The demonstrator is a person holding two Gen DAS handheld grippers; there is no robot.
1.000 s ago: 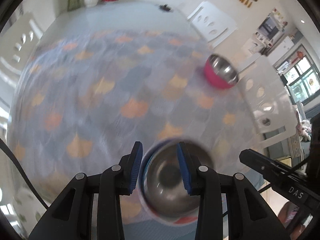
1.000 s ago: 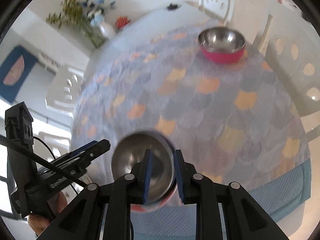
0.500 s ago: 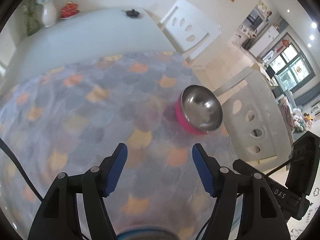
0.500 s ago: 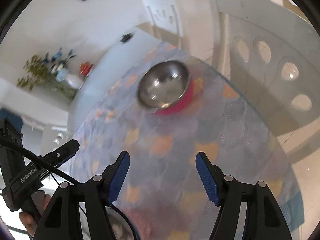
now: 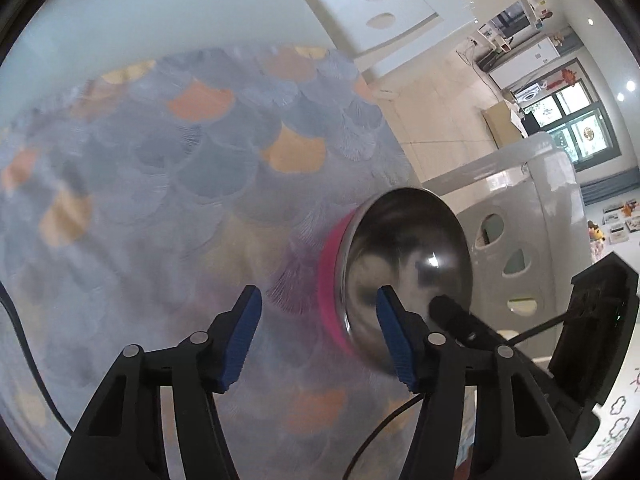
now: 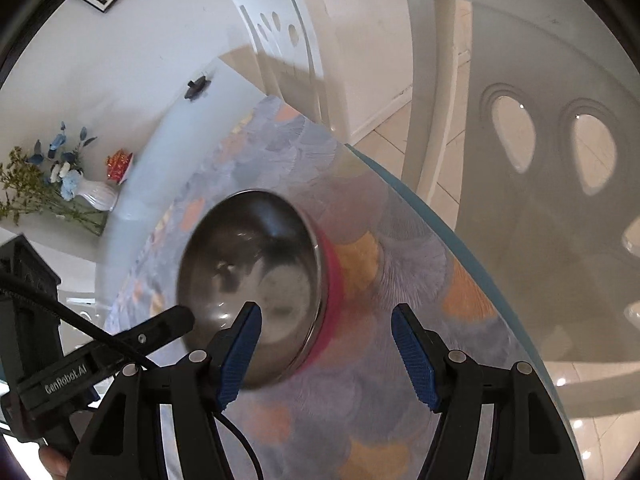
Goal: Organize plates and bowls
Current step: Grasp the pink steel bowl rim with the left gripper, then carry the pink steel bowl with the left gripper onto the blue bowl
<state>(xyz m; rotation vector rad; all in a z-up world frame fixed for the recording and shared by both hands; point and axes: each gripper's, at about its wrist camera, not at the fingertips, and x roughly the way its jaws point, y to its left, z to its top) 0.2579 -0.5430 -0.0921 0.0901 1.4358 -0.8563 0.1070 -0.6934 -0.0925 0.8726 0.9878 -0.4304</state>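
Left wrist: pink bowl (image 5: 400,276) right of open claw (image 5: 316,336).

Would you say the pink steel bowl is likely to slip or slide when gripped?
The pink steel bowl has a polished metal lining, so pads may slip. It looks rigid and probably light. Sitting near the tablecloth edge, it might slide off if nudged.

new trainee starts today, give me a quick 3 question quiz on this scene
1. True or false: the left gripper is shut on the pink bowl.
2. What is the bowl's inside made of: A wood, B shiny metal, C glass?
3. What does the bowl rest on?

Key
1. False; both the left and the right gripper are open and hold nothing.
2. B.
3. The scale-patterned tablecloth.
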